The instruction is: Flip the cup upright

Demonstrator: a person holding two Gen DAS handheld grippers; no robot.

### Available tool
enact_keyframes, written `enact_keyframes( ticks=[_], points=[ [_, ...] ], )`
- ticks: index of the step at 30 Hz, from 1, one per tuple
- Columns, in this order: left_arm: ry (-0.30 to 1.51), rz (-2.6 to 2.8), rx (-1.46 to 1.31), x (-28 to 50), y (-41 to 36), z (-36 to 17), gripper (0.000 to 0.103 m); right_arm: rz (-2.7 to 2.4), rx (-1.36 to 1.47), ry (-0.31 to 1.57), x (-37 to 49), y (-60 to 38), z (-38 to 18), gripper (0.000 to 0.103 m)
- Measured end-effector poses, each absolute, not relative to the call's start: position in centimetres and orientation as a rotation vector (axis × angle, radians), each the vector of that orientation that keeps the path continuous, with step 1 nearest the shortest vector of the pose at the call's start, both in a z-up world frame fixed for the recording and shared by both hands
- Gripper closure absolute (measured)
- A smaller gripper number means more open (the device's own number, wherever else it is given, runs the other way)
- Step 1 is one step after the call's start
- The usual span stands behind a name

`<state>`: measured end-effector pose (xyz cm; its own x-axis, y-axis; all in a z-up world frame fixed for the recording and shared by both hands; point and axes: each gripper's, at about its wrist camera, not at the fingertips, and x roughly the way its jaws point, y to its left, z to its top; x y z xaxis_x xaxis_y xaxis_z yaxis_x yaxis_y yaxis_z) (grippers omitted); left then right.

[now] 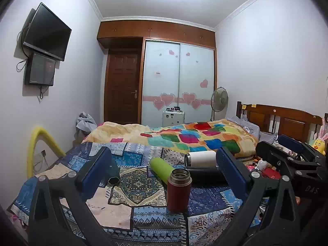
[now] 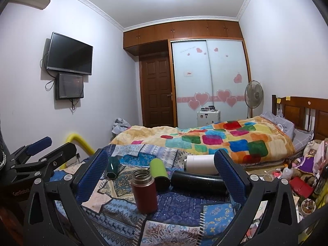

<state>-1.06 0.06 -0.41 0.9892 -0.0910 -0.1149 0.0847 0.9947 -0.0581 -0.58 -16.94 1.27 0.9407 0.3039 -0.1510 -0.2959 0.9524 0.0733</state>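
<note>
At the far left, the dark green faceted cup lies on its side, half hidden behind the left gripper's blue-padded left finger; only its hexagonal end shows clearly. The left gripper stands wide apart, holding nothing. Between its fingers, near the middle, the dark red metal flask with a bare steel neck stands upright on the blue patchwork quilt, mouth open to the ceiling, touching neither finger. Just behind it lies a lime-green bottle on its side, then a black cylinder flask and a white steel-rimmed tumbler, both lying down and partly cut off by the right-hand finger. The right gripper is likewise spread wide and empty, with the red flask standing between its fingers, left of centre. Right of the quilt, the clutter at the bedside is hard to make out.
</note>
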Motion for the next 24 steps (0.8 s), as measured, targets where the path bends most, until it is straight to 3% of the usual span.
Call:
enact_keyframes(
  ticks=[24],
  points=[
    [0.129,-0.113,-0.049,-1.09,-0.34,-0.44,0.0,0.304,0.055,0.162,-0.64,-17.16,1.41,0.0]
  ],
)
